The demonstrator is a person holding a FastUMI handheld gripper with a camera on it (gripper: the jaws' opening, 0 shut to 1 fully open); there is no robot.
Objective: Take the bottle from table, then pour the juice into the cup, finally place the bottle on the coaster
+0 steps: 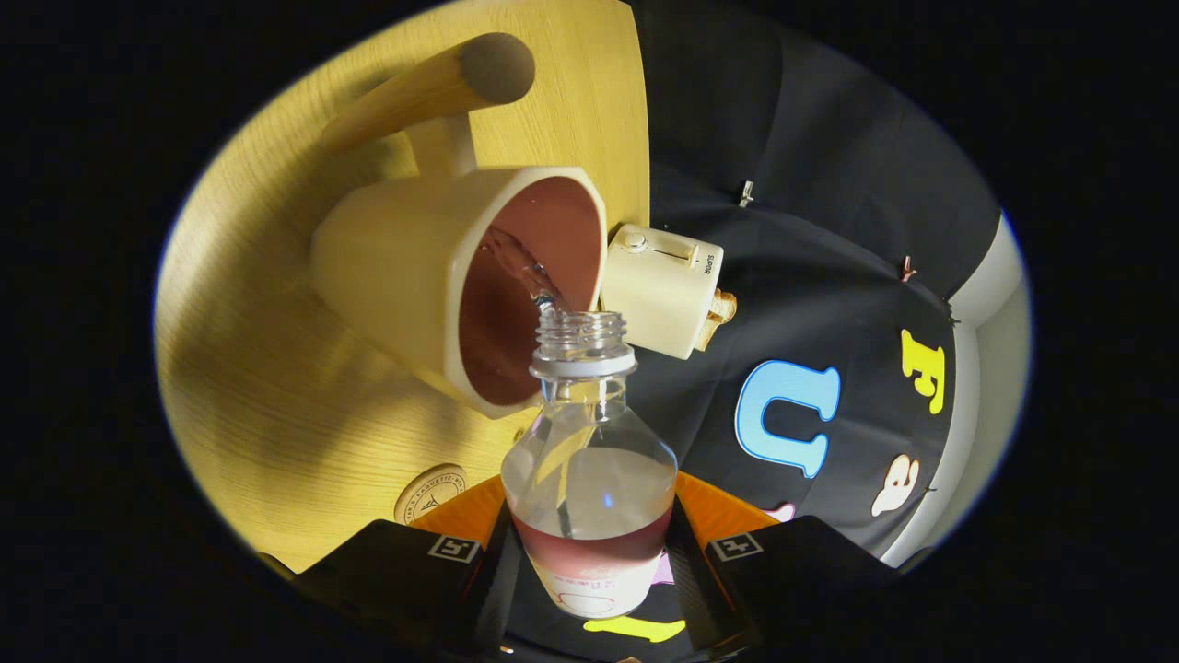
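In the gripper view, the gripper (589, 562) is holding a clear plastic bottle (589, 479) between its jaws, which are closing on the lower body of the bottle from both sides, so they are only as far open as the bottle is wide. The bottle is tilting forward with its cap off, and its open neck is reaching over the rim of a cream cup (461, 276) with a reddish-brown inside. A thin stream of clear liquid is running from the neck into the cup. The cup is standing on the wooden counter (249, 387), just beside a small cream toaster (659, 290). A round coaster (430, 493) is lying on the counter near the fingers. I judge that the taking is done, the pouring is going on, and placing the bottle on the coaster is left.
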